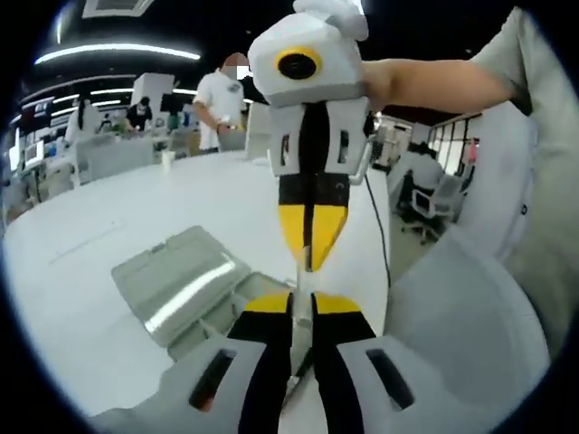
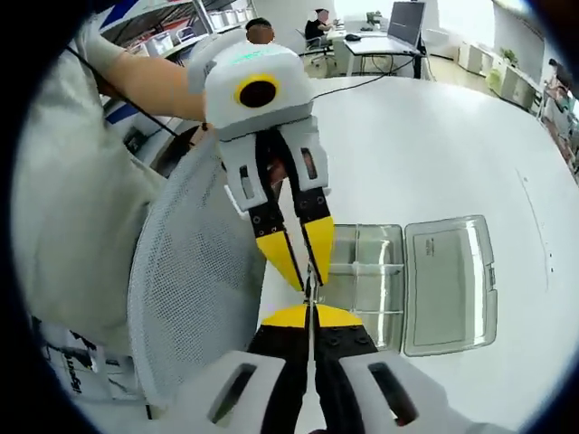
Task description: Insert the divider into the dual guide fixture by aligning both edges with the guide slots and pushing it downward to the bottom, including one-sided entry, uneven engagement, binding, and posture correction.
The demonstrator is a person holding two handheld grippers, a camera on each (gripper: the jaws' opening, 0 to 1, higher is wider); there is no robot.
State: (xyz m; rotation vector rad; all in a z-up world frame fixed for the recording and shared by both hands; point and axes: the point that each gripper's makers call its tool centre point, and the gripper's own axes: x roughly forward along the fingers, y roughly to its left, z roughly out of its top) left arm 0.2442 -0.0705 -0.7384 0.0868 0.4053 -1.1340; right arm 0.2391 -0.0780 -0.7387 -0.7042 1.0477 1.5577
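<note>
A thin pale divider (image 1: pixel 303 273) is seen edge-on, held up in the air between the two grippers, which face each other tip to tip. My left gripper (image 1: pixel 303 306) is shut on its near end, and the strip runs down between the jaws. My right gripper (image 1: pixel 310 258) comes in from above, its yellow tips pinched on the far end. In the right gripper view, the right gripper (image 2: pixel 310 316) is shut on the divider (image 2: pixel 310 287) and the left gripper (image 2: pixel 307 274) meets it from above. Below lies a clear compartment box (image 2: pixel 362 280) with guide walls, its lid (image 2: pixel 450 282) open flat.
The box (image 1: pixel 181 282) rests on a large white table (image 1: pixel 99 226). A mesh chair back (image 2: pixel 194 298) stands at the table's edge by the person's body. A cable (image 1: pixel 380 226) trails along the table. People work at desks (image 1: pixel 222 104) beyond.
</note>
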